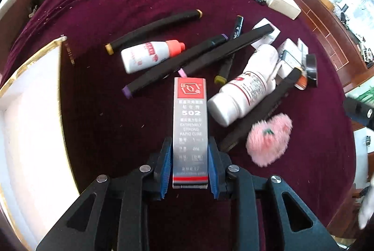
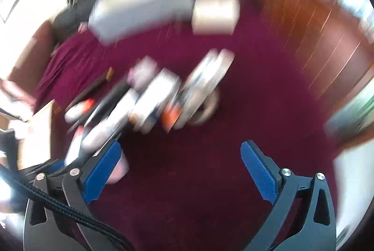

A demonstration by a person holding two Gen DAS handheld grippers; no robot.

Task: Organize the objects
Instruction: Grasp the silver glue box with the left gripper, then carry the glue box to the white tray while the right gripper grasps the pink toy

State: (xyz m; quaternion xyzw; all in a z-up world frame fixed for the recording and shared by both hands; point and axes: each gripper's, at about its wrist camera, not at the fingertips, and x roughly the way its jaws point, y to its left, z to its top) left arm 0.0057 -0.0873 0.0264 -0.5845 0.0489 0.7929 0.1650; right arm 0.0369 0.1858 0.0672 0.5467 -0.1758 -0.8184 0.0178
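The left tool [image 1: 189, 164] is clamped on the lower end of a silver 502 glue box [image 1: 190, 125], which stands out ahead of it above the maroon worktop [image 1: 98, 92], its blue pads [image 1: 166, 164] pressed to both narrow sides. Judging by this, the sorting is only at its beginning: to the left of the glue box the white tray with the gilt rim [image 1: 35, 111] shows nothing in it in the part that is visible, while beyond and to the right of the glue box almost everything lies loose in a heap: the small bottle with an orange cap [image 1: 149, 54], several black markers [image 1: 177, 61] crossing one another, the large white bottle [image 1: 243, 92], the small cartons [image 1: 289, 57] past it, and the pink fluffy pompom [image 1: 268, 139] just right of the box. The right tool [image 2: 178, 167] is spread wide with nothing between its pads, over bare cloth; its view is heavily blurred, so little more can be told
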